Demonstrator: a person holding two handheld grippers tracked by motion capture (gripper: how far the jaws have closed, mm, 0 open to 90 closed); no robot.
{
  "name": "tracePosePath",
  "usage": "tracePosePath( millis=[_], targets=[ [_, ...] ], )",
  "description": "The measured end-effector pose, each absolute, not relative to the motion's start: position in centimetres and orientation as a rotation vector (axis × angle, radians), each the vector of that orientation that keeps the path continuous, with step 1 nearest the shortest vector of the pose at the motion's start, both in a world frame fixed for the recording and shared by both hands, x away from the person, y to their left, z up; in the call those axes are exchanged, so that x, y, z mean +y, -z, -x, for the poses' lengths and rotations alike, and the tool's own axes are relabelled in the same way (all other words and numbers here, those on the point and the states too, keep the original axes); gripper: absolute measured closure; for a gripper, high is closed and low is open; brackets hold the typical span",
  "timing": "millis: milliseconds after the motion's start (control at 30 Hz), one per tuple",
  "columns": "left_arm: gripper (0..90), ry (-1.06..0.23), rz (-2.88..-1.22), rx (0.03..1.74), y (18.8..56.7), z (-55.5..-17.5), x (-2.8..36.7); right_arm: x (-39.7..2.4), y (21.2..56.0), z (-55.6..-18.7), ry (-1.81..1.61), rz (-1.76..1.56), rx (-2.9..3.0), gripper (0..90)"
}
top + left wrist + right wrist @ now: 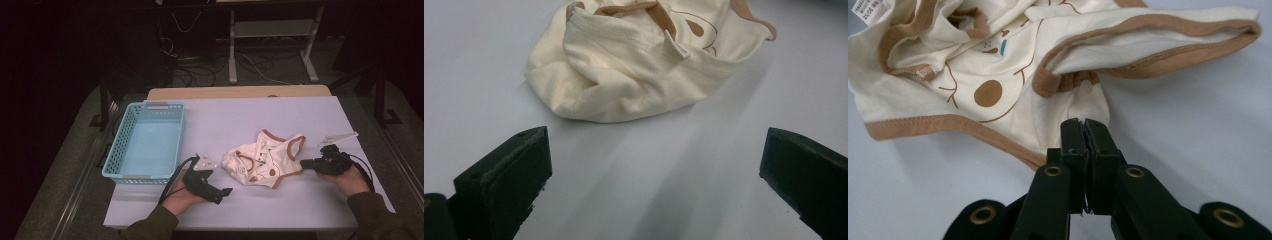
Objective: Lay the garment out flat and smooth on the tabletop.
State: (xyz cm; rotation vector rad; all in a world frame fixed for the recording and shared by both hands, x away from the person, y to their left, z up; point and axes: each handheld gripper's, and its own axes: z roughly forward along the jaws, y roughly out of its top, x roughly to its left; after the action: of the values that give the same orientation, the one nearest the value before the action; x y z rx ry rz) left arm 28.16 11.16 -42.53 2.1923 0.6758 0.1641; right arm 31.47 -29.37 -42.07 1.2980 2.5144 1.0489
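A crumpled cream baby garment (265, 160) with brown trim and a brown print lies on the white table (280, 115), right of centre. My right gripper (304, 163) reaches it from the right. In the right gripper view its jaws (1084, 125) are pressed together on the near edge of the garment (998, 65), beside the brown hem. My left gripper (225, 194) rests on the table to the lower left of the cloth. In the left gripper view its jaws (656, 170) stand wide apart with nothing between them, and the garment (634, 65) lies a short way ahead.
A light blue plastic basket (116, 145) stands on the table's left side, with nothing in it. Beyond the table's far edge are a wooden board, metal frame legs and cables on the floor.
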Motion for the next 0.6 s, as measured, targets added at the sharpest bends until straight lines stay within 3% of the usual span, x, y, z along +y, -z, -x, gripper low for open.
tracePosePath(
  millis=[600],
  targets=[
    [0.0,-0.164,-2.183,0.684,42.5,-28.1,11.1,-32.1,41.6,-29.7,-0.992,-1.335,2.441,86.5]
  ],
)
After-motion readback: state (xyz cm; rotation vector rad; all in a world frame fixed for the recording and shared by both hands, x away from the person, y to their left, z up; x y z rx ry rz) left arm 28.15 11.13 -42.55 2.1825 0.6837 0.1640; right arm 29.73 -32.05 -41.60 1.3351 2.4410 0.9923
